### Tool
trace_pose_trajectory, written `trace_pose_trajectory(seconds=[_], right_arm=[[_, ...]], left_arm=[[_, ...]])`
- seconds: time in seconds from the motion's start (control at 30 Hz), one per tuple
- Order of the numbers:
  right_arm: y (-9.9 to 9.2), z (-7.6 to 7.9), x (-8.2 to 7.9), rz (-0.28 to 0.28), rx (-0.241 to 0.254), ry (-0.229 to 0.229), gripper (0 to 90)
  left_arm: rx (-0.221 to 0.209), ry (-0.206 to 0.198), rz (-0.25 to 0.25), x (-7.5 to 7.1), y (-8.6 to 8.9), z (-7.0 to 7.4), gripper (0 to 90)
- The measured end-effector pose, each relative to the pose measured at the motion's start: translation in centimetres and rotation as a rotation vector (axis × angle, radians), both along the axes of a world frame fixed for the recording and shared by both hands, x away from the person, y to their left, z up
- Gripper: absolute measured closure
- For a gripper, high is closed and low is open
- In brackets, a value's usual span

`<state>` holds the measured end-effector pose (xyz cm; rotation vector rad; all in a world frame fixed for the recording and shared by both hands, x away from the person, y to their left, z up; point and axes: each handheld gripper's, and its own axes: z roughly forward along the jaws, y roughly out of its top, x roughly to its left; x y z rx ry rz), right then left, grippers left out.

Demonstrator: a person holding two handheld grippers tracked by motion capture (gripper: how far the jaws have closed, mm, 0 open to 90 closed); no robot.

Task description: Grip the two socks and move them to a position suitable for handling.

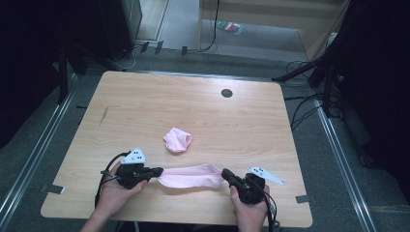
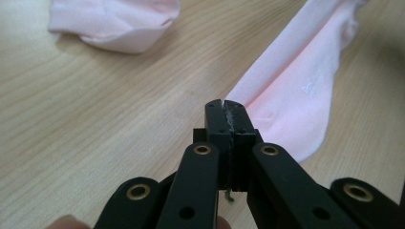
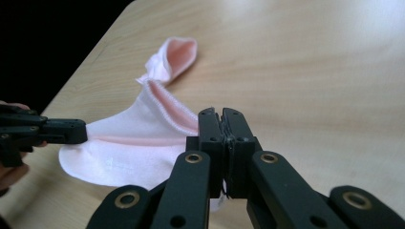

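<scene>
The left gripper (image 1: 155, 171) is clamped on one end of a pink sock (image 1: 188, 176), and the right gripper (image 1: 226, 174) is clamped on the other end, the open cuff side. In each gripper view the jaws stand pressed together with pink fabric pinched at the tips. The sock hangs stretched between them near the table's (image 1: 145, 106) front edge, at about 6 o'clock from the table's middle. A second sock (image 1: 177, 140), crumpled, lies at about 12 o'clock from the held one, near but apart from it.

Risks, as I judge them: each grip takes only a thin edge of cloth, so a harder pull apart may slip the fabric out of one pair of jaws and drop that end. Uneven pulling could twist the sock or leave it creased when laid down. If the right gripper has caught just one layer of the cuff, the opening may gape and fold badly. Swinging the sock toward 12 o'clock could drag the second sock out of place.

No container stands on the table; the only other feature is a dark round hole (image 1: 226, 93) near its far edge.
</scene>
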<state>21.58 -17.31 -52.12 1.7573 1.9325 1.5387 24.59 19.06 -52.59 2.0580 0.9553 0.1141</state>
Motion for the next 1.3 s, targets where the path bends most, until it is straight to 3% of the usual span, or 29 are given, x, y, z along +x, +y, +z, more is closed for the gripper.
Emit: trace_pose_trajectory(seconds=[0.07, 0.1, 0.13, 0.17, 0.2, 0.27, 0.37, 0.43, 0.47, 0.53, 0.57, 0.7, 0.8, 0.87, 0.9, 1.0, 1.13, 1.17, 1.2, 1.27, 1.3], right_arm=[[0.3, -1.0, 0.5, 0.018, 0.006, 0.045, 87.8], [0.5, -1.6, 0.7, 0.005, -0.002, 0.029, 69.4], [0.5, -1.5, 0.7, -0.020, -0.026, 0.002, 61.4], [0.5, -1.5, 0.7, -0.020, -0.026, 0.002, 61.4], [0.5, -1.4, 0.6, -0.038, -0.054, -0.035, 61.9], [0.4, -1.0, 0.5, -0.025, -0.056, -0.067, 63.4], [1.7, -0.7, 0.5, 0.063, -0.075, -0.095, 64.7], [3.3, -1.0, 0.9, 0.143, -0.129, -0.084, 59.7], [4.3, -1.4, 1.2, 0.171, -0.185, -0.071, 55.6], [5.5, -2.0, 1.3, 0.126, -0.305, -0.086, 51.7], [5.7, -2.2, 1.4, 0.113, -0.332, -0.084, 50.7], [6.0, -2.6, 1.4, 0.133, -0.367, -0.071, 58.1], [6.4, -2.7, 1.1, 0.162, -0.416, -0.072, 76.0], [6.4, -2.7, 1.1, 0.176, -0.414, -0.080, 84.8], [6.0, -2.4, 1.2, 0.160, -0.405, -0.076, 86.7], [4.9, -2.0, 1.5, 0.131, -0.405, -0.081, 87.4], [4.5, -1.8, 1.6, 0.133, -0.397, -0.086, 87.1], [4.5, -1.8, 1.6, 0.139, -0.388, -0.090, 85.7], [4.5, -1.8, 1.6, 0.140, -0.381, -0.095, 80.8], [4.5, -1.3, 1.7, 0.126, -0.373, -0.121, 57.5], [4.6, -1.0, 1.8, 0.130, -0.367, -0.135, 54.5]], left_arm=[[-0.028, -0.036, 0.018, 0.3, -0.2, -0.6, 90.0], [-0.026, -0.044, 0.049, 0.4, -0.3, -0.6, 72.1], [-0.066, -0.062, 0.088, 0.4, -0.3, -0.3, 62.3], [-0.066, -0.062, 0.088, 0.4, -0.3, -0.3, 60.2], [-0.090, -0.074, 0.099, 0.2, -0.2, 0.0, 60.2], [-0.088, -0.106, 0.104, -0.3, -0.1, 0.5, 60.0], [-0.068, -0.112, 0.079, -0.6, -0.3, 0.3, 67.9], [-0.002, -0.102, 0.084, -0.6, -0.6, -0.3, 66.7], [0.030, -0.103, 0.110, -0.6, -0.6, -0.7, 62.8], [0.046, -0.093, 0.143, -0.7, -0.4, -1.1, 58.5], [0.053, -0.085, 0.162, -0.7, -0.2, -1.2, 57.6], [0.034, -0.021, 0.181, -0.6, 0.2, -1.4, 69.6], [0.018, 0.003, 0.169, -0.6, 0.2, -1.5, 89.4], [-0.008, 0.023, 0.149, -0.7, 0.2, -1.5, 90.0], [0.006, 0.021, 0.135, -0.9, 0.1, -1.5, 90.0], [0.003, 0.026, 0.122, -1.2, -0.1, -1.5, 90.0], [-0.007, 0.028, 0.103, -1.4, -0.6, -1.6, 90.0], [-0.005, 0.022, 0.096, -1.5, -0.6, -1.6, 86.6], [-0.021, 0.023, 0.097, -1.5, -0.6, -1.6, 86.6], [-0.058, 0.030, 0.115, -1.3, -0.4, -1.5, 62.5], [-0.074, 0.020, 0.121, -1.3, -0.2, -1.5, 57.5]])
